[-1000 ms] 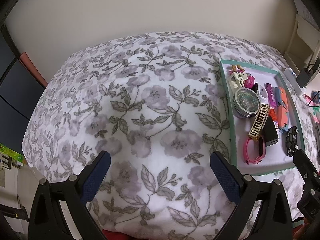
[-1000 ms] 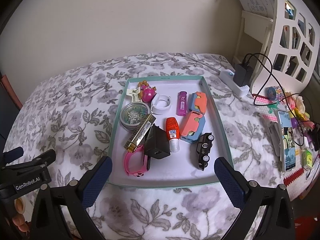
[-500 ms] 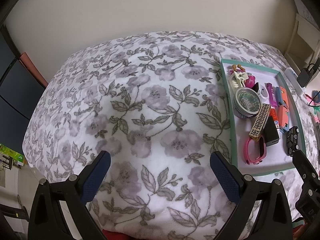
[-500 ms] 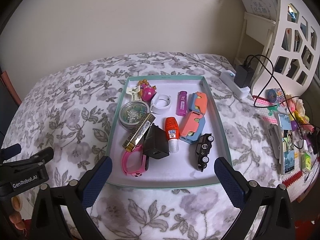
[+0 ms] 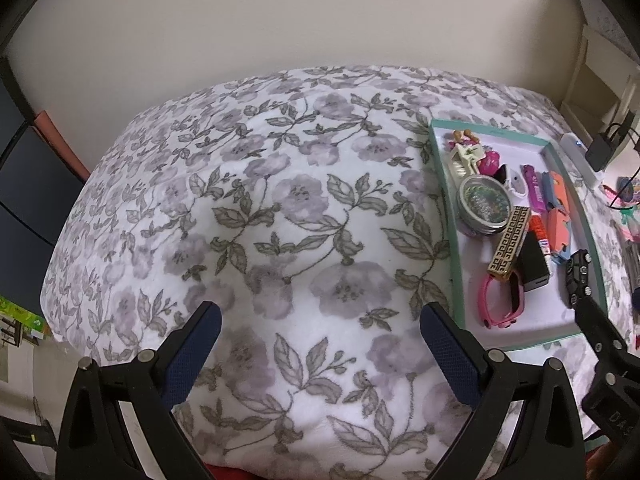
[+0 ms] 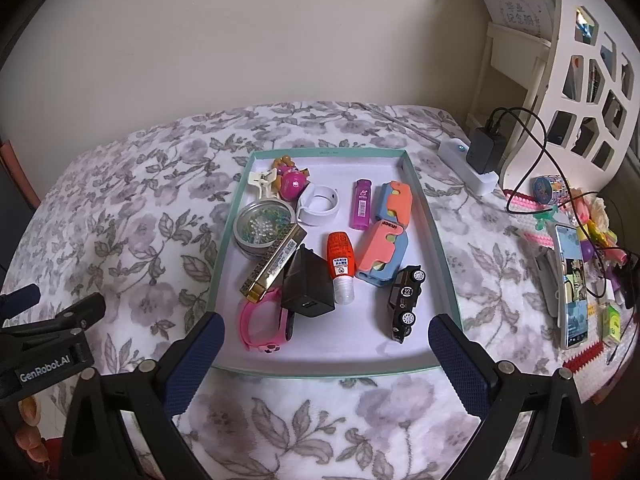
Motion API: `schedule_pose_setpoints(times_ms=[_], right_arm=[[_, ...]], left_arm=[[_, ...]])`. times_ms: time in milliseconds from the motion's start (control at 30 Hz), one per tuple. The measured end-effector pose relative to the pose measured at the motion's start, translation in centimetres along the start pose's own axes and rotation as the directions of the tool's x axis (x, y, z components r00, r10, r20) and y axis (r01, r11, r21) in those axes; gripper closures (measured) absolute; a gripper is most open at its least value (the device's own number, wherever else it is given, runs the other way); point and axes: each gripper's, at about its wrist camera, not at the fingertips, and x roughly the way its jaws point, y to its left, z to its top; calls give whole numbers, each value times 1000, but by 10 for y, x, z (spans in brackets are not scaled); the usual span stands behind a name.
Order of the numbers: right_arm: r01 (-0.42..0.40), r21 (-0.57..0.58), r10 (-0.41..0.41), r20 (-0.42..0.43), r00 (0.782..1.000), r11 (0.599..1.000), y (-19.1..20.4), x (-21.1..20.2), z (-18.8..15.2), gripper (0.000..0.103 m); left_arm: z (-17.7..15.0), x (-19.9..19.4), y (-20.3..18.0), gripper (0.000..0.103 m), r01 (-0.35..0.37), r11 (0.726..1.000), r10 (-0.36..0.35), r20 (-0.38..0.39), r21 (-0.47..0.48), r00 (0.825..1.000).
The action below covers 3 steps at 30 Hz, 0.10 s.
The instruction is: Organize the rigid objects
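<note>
A teal-rimmed white tray (image 6: 432,236) (image 5: 444,216) lies on the floral blanket. In it are a black toy car (image 6: 405,298), a black charger block (image 6: 307,286), a pink watch (image 6: 262,326), a gold harmonica (image 6: 274,264), a red glue bottle (image 6: 341,266), a round tin of beads (image 6: 262,228), a purple lighter (image 6: 361,204) and two orange-and-blue cases (image 6: 382,254). My right gripper (image 6: 326,350) is open just before the tray's near edge, holding nothing. Left of the tray, over bare blanket, my left gripper (image 5: 320,338) is open and holds nothing.
The floral blanket (image 5: 260,208) covers a rounded bed surface that drops off at left and front. Right of the tray lie a phone (image 6: 572,284), a white power strip with a black charger (image 6: 478,160), cables and small trinkets. A white shelf (image 6: 560,60) stands at the right.
Both grippers shifted only slightly; the tray sits a little further right in the left wrist view. Nothing was picked up or released.
</note>
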Motion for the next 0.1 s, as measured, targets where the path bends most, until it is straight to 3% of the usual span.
schedule_pose_setpoints(times_ms=[100], right_arm=[[2,4,-2,-2,1000,1000,0,1,0,0]], left_arm=[[0,0,1,3,11,1000,-11,-3,0,1000]])
